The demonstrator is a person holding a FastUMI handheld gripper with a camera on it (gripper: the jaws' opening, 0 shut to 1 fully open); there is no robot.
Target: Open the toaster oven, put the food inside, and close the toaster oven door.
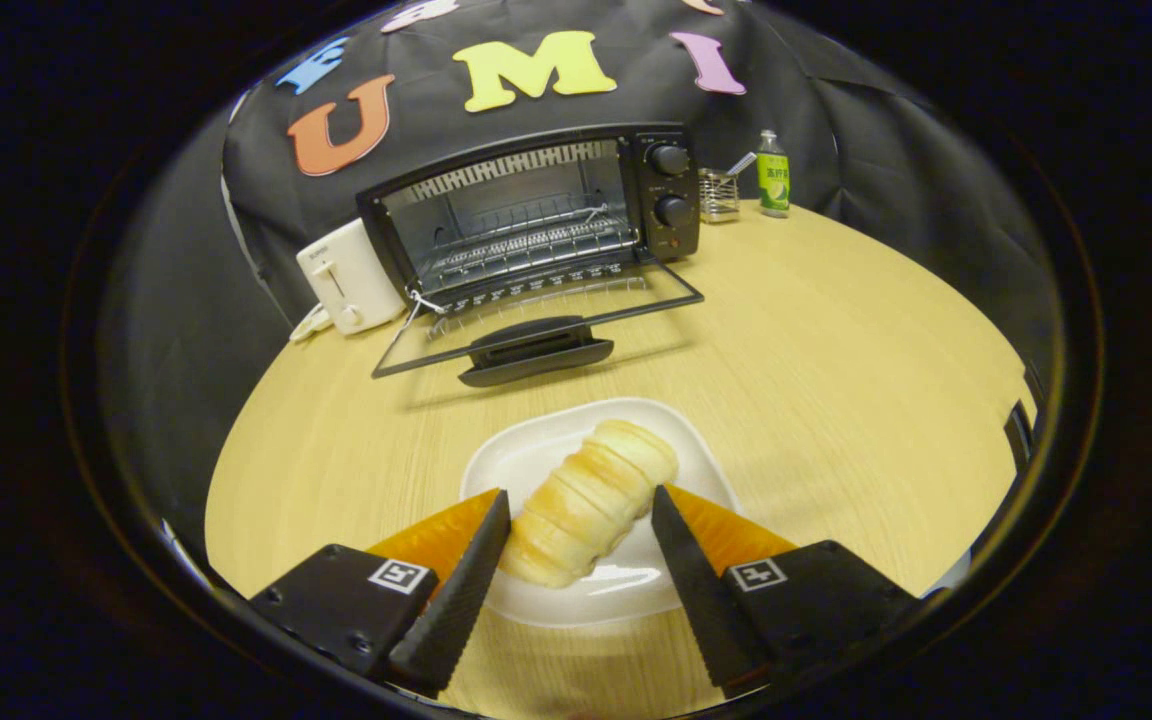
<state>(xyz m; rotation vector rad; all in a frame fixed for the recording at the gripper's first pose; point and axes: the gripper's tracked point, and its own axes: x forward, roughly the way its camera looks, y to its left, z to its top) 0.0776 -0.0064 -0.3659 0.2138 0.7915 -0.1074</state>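
A golden ridged bread roll [586, 500] lies slantwise on a white plate [536, 450] on the wooden table. My gripper [579, 493] is open and low over the plate, one finger on each side of the roll. The left finger [471, 570] sits close against the roll's near end, and the right finger [686, 560] is beside its far end. Whether they press on it I cannot tell. Beyond the plate stands the black toaster oven [661, 185]. Its glass door [636, 290] is folded down flat, handle [536, 350] toward me, and the wire rack [526, 245] inside is bare.
A white pop-up toaster [346, 275] stands left of the oven. Right of it are a small wire holder [719, 195] and a green-labelled bottle [773, 172]. The light wooden table [836, 380] stretches between the plate and the open door.
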